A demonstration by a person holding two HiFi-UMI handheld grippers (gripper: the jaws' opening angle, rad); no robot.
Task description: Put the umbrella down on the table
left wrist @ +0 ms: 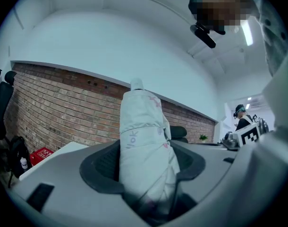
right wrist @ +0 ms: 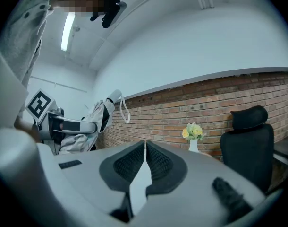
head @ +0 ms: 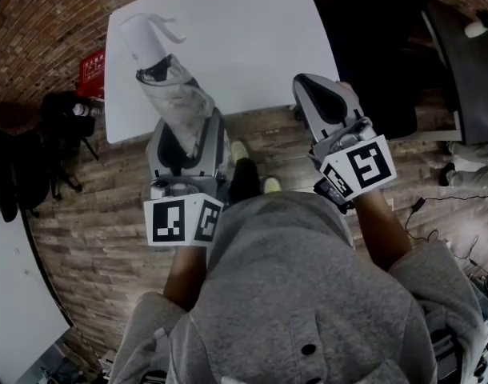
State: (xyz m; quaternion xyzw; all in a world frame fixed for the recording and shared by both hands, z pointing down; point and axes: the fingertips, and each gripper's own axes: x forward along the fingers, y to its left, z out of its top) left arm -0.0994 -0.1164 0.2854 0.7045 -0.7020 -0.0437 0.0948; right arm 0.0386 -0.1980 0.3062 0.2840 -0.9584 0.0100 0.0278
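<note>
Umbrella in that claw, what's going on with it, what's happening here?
A person is standing at a white table with a gripper in each hand. The left claw is shut on a folded white umbrella, holding it up off the table with its strap end uppermost. The right claw is shut with nothing in it and is held beside the other one. The umbrella has not yet been laid on the table.

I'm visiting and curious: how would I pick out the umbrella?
Find the white table. Over its near left corner, the left gripper clamps the umbrella: a folded, whitish bundle with a white handle and strap loop. The right gripper beside it is shut, empty.
</note>
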